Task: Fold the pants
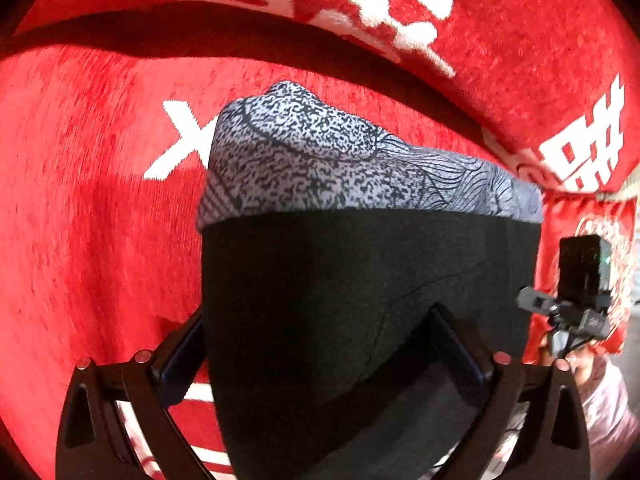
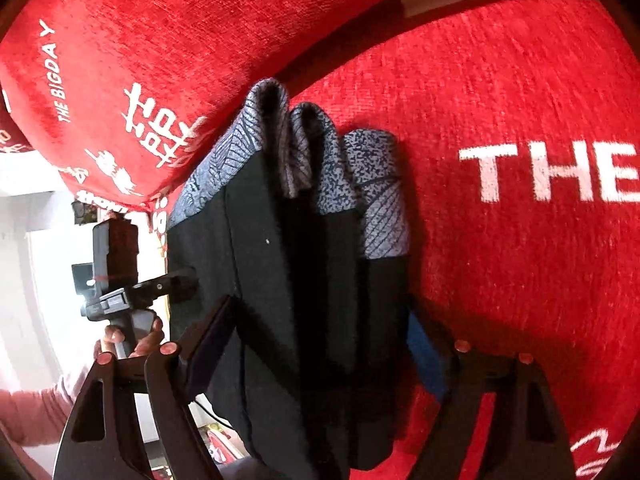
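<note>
Centre of both wrist views: pants (image 1: 360,280) already a thick multi-layer bundle, patterned end toward the upper frame, over the red sofa cover (image 1: 80,200). Left gripper (image 1: 324,352) and right gripper (image 2: 316,340) each stand wide, bundle between the fingers; pad contact unclear. Folding looks nearly done; set-down and tidying left.

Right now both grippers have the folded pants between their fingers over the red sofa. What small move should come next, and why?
Probably lower the pants the last bit onto the sofa seat, then let go. The bundle already looks folded into layers, the left gripper and right gripper each hold a side, and red seat lies right beneath.
</note>
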`<state>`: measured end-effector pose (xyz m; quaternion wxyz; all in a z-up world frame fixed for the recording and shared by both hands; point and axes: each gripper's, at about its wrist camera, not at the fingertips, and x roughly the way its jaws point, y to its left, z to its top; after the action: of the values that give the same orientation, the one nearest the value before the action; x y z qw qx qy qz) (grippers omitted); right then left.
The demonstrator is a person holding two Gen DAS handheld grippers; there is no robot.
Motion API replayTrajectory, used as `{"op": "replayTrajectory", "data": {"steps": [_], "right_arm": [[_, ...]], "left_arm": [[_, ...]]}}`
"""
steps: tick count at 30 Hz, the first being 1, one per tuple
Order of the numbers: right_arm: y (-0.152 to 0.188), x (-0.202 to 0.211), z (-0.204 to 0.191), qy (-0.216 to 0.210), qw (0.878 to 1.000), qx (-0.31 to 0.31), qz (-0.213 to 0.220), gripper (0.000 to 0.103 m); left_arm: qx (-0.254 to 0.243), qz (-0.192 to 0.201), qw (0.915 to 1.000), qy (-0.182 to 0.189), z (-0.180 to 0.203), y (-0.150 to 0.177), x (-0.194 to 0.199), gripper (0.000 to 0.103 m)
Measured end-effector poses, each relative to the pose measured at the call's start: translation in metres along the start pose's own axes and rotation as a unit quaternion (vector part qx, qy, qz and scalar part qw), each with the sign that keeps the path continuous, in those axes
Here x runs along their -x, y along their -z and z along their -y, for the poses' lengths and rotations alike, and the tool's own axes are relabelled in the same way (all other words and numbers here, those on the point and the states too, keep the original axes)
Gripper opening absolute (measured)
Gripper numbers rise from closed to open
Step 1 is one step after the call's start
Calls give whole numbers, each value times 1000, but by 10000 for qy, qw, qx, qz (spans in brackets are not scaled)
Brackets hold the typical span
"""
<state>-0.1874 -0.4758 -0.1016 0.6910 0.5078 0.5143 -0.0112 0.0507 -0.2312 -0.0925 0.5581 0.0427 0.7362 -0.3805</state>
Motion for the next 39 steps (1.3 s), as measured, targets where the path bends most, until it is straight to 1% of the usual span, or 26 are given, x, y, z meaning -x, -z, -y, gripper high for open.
{"op": "replayTrajectory", "data": {"steps": [1,2,6,9,13,15,20,23,28,29,30,31,32,33,35,37,39], "right_arm": [[0,1,-1,23,10000,-4,-14,74],[1,2,-2,12,10000,-24,-3,70],[4,12,-3,-158,9998,-46,67,55],[6,22,-4,-429,9989,-149,112,47],[15,35,-15,-567,9984,-27,6,46],[23,41,-20,-647,9979,14,-44,46],[55,55,-31,-832,9965,-7,-89,46],[75,52,-35,-817,9966,-72,-87,46],[104,37,-27,-804,9960,-380,9,46],[109,31,-24,-741,9965,-397,-4,46],[112,26,-25,-641,9972,-381,-26,46],[115,20,-25,-456,9984,-343,-44,48],[118,17,-24,-338,9990,-286,-9,50],[120,15,-24,-310,9993,-216,79,53],[120,14,-23,-177,9994,-202,199,56],[120,12,-21,-83,9994,-210,251,59],[122,13,-20,18,9991,-271,312,65]], "left_arm": [[33,55,9999,126,1,4,4,85],[28,141,9998,143,4,6,8,80],[-197,465,9986,-170,20,19,20,70],[-331,637,9969,-320,35,26,31,64],[-342,710,9961,-401,50,38,47,63],[-344,741,9957,-445,56,49,56,63],[-385,790,9947,-534,60,77,67,63],[-441,724,9944,-637,51,94,71,63],[-468,554,9949,-697,26,114,61,63],[-500,542,9946,-730,20,118,57,65],[-520,547,9937,-826,17,120,50,74],[-532,574,9920,-987,10,123,45,79],[-524,614,9901,-1144,4,126,39,89],[-515,755,9890,-1161,-3,129,37,95],[-438,865,9890,-1121,-11,129,35,103],[-376,919,9893,-1066,-15,130,34,103],[-359,934,9894,-1053,-15,131,34,103]]}}
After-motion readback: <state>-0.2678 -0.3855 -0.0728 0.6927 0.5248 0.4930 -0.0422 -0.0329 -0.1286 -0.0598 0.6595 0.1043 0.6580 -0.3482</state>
